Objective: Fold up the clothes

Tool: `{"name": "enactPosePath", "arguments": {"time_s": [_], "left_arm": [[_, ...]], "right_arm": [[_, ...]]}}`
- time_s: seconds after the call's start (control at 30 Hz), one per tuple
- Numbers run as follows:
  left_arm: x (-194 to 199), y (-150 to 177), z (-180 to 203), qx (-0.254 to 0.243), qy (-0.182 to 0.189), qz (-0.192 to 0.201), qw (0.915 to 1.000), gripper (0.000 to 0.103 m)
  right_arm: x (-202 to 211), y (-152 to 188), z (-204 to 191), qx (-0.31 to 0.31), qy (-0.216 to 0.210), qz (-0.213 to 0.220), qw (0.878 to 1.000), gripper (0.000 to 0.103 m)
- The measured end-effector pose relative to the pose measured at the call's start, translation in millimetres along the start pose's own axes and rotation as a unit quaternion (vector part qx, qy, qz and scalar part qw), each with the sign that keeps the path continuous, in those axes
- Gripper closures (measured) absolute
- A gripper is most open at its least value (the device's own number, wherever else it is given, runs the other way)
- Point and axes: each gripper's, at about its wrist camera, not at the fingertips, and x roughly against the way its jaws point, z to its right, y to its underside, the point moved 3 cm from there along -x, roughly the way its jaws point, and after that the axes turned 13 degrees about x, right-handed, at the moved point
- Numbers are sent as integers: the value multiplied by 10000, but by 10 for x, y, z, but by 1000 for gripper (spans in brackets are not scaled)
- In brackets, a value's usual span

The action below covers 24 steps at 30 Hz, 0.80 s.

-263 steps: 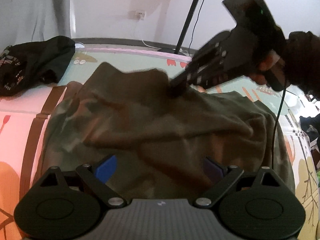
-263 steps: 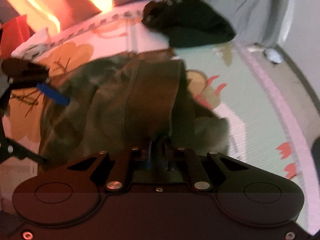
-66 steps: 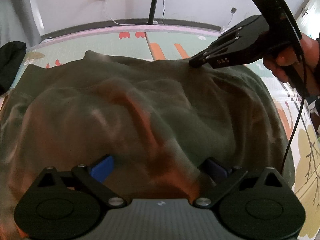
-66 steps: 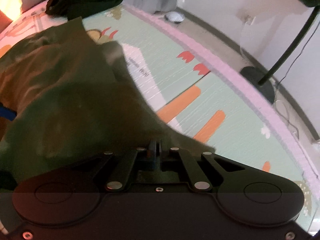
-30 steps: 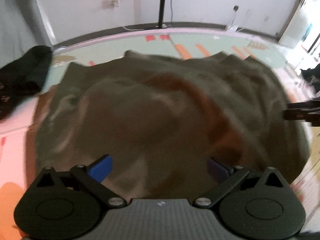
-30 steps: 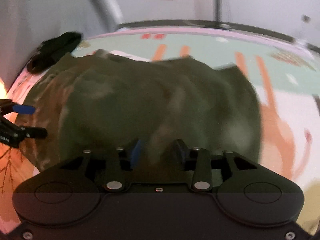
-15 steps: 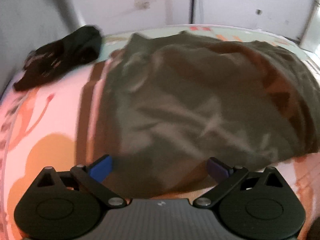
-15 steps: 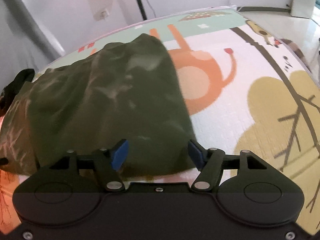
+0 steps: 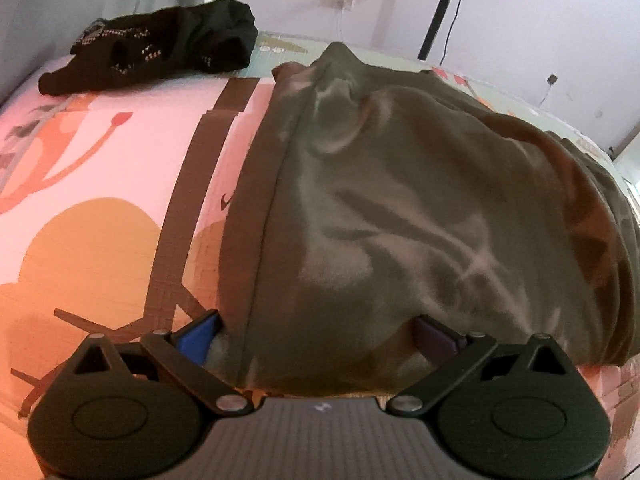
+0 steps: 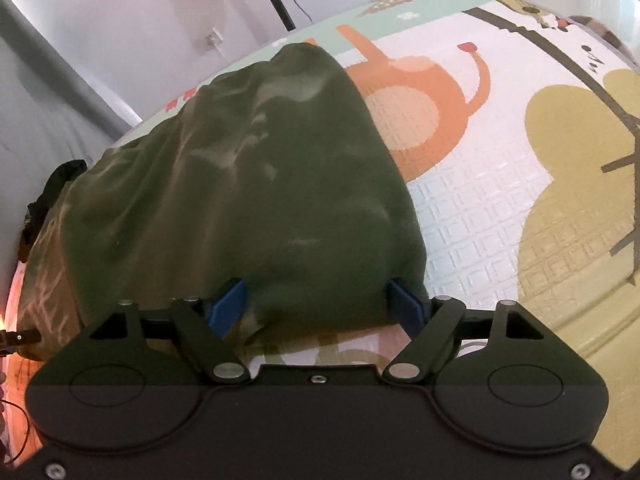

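Observation:
An olive-green garment (image 9: 420,208) lies spread and rumpled on the printed play mat (image 9: 100,240). My left gripper (image 9: 316,336) stands open low over the garment's near hem. The cloth edge lies loose between its blue fingertips (image 9: 198,334), with a seam running up its left side. In the right wrist view the same garment (image 10: 248,184) ends in a rounded near corner. My right gripper (image 10: 316,306) is over that corner with its jaws opening. Cloth lies between the pads (image 10: 226,306), which do not press on it. The tip of the left gripper (image 10: 20,338) shows at the far left edge.
A crumpled black garment (image 9: 160,48) lies at the mat's far left corner. A black lamp pole (image 9: 440,12) and a wall socket (image 9: 340,0) stand behind the mat. Bare mat (image 10: 520,160) with orange and yellow prints stretches to the right of the olive garment.
The right gripper's jaws went from shut on the cloth to wide apart. Both grippers came down to the garment's near edge, and the cloth now rests on the mat.

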Motion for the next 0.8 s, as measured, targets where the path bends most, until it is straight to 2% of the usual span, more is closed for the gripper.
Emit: {"name": "enactPosePath", "arguments": {"time_s": [0.07, 0.13, 0.2, 0.23, 0.33, 0.43, 0.6, 0.8], "left_arm": [[2, 26, 36, -96, -69, 59, 9999, 9], [7, 42, 64, -166, -110, 69, 9998, 17], [23, 49, 86, -188, -115, 84, 9997, 24], [37, 47, 95, -179, -102, 94, 9997, 30], [87, 50, 144, -227, -193, 158, 9994, 43], [136, 45, 203, -318, -398, 205, 9985, 48], [146, 15, 239, -246, -721, 142, 9970, 50], [116, -42, -10, 597, -585, -243, 9962, 48]], "right_arm": [[-10, 3, -10, 74, 28, 5, 10000, 34], [-21, 2, -29, 199, 93, -11, 9998, 56], [-29, -3, -48, 299, 140, -31, 9994, 70], [-30, -8, -57, 333, 150, -43, 9993, 75], [-17, -37, -142, 635, 363, -51, 9973, 81], [20, -81, -205, 697, 620, -70, 9956, 84], [107, -154, -211, 727, 1013, -16, 9922, 86], [7, -134, -134, 518, 1114, -253, 9921, 86]]}}
